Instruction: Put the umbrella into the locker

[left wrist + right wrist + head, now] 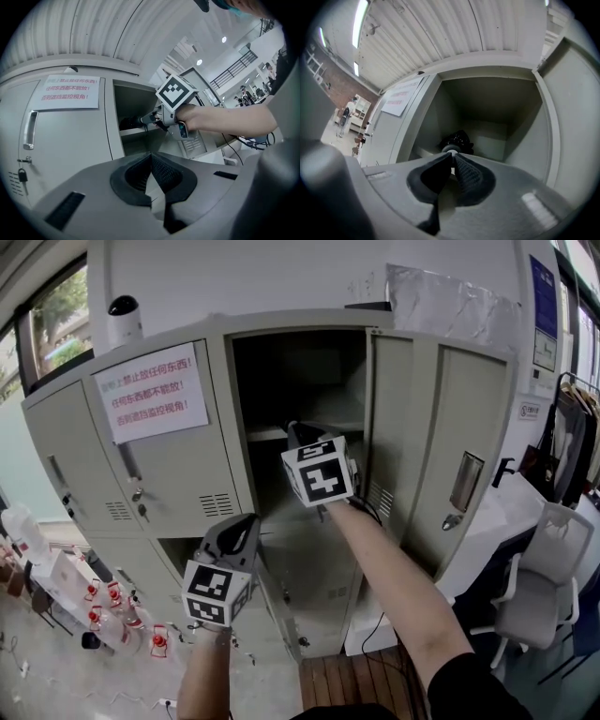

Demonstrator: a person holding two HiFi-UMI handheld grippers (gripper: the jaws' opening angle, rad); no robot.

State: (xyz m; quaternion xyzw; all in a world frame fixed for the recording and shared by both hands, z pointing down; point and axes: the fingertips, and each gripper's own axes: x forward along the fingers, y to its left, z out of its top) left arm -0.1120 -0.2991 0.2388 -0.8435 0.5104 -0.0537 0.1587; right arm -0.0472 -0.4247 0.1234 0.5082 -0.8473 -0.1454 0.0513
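The grey locker (pixel 216 456) has its upper middle compartment open, with the door (pixel 441 437) swung out to the right. A folded black umbrella (pixel 456 139) lies on the shelf (pixel 267 434) inside, its round handle end (pixel 452 148) facing outward. My right gripper (pixel 296 434) reaches level into the compartment. Its jaws are shut, with the tips right at the handle end and nothing between them. The left gripper view shows the umbrella (pixel 130 123) just beyond the right gripper (pixel 152 118). My left gripper (pixel 246 523) hangs lower left, before the closed doors, shut and empty.
A white paper sign (pixel 150 390) with red print is stuck on the closed left door, and a padlock (pixel 21 174) hangs below its handle. A white camera (pixel 124 320) stands on top of the locker. Bottles (pixel 103 610) sit on the floor at left, a white chair (pixel 544 587) at right.
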